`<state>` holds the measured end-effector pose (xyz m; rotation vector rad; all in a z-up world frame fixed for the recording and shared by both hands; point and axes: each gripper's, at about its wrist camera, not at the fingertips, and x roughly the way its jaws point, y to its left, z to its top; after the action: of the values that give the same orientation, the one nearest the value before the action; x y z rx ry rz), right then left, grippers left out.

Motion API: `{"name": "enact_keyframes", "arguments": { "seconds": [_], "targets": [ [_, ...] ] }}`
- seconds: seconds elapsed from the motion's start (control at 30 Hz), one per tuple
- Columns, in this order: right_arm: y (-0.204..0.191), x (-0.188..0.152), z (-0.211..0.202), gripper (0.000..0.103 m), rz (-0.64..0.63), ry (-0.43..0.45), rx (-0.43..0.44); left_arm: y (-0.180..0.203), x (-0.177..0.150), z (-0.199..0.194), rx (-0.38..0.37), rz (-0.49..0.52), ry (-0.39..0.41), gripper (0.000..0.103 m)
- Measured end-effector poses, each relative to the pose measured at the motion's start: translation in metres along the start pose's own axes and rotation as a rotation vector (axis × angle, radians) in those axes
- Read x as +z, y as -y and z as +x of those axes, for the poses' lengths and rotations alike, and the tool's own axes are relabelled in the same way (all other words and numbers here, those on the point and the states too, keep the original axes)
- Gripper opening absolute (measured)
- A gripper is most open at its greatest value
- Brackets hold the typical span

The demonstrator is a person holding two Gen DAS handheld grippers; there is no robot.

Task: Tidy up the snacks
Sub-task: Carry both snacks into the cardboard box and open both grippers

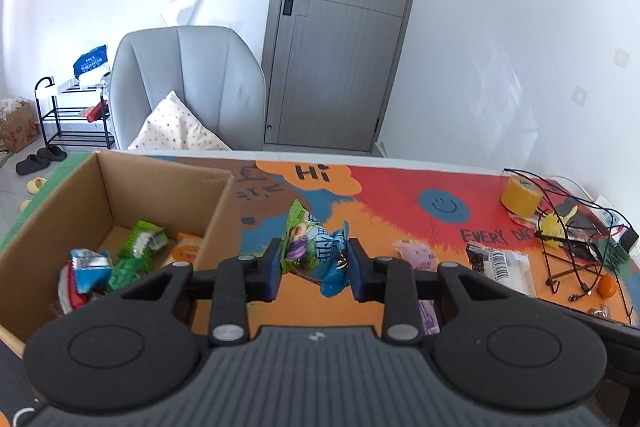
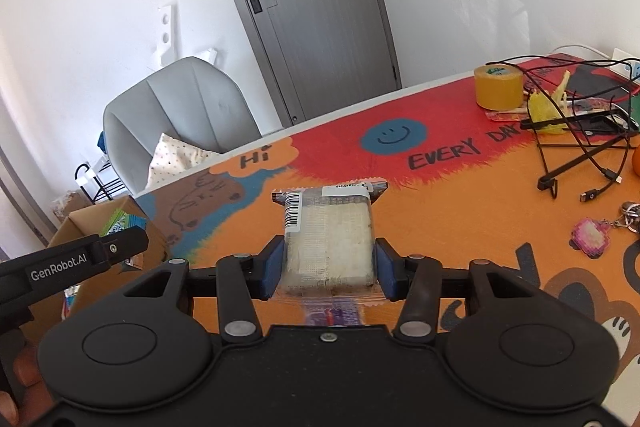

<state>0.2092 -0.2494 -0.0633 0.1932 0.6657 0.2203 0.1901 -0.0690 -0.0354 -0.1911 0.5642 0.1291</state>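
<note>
The left gripper [image 1: 314, 269] pinches a crumpled blue-and-green snack packet [image 1: 316, 251] between its blue pads, lifted clear of the colourful table mat [image 1: 400, 195]. Only its view looks into the cardboard box [image 1: 120, 195] just to its left, where green, blue and orange wrappers already lie. The right gripper [image 2: 329, 269] clamps a clear-wrapped pale cake slice [image 2: 328, 239] with a barcode label, raised above the mat. Only this view shows a pink pixel keychain [image 2: 591, 239] off to its right.
</note>
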Motion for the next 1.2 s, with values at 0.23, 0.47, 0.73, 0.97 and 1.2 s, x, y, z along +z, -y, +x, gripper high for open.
{"name": "enact_keyframes", "arguments": {
  "seconds": [0.23, 0.47, 0.73, 0.97, 1.2],
  "targets": [
    [-0.018, 0.005, -0.007, 0.047, -0.01, 0.029, 0.039, -0.019, 0.009, -0.018, 0.048, -0.035, 0.046, 0.03],
    [-0.036, 0.004, -0.006, 0.047, -0.016, 0.036, 0.074, -0.041, 0.018, -0.03, 0.071, -0.049, 0.073, 0.03],
    [-0.067, 0.006, -0.004, 0.047, -0.052, 0.042, 0.122, -0.076, 0.029, -0.04, 0.116, -0.087, 0.099, 0.03],
    [-0.096, 0.01, 0.002, 0.047, -0.082, 0.043, 0.156, -0.107, 0.039, -0.04, 0.147, -0.125, 0.104, 0.031],
    [-0.124, 0.013, 0.014, 0.047, -0.116, 0.03, 0.179, -0.131, 0.044, -0.033, 0.151, -0.154, 0.084, 0.031]
  ]
}}
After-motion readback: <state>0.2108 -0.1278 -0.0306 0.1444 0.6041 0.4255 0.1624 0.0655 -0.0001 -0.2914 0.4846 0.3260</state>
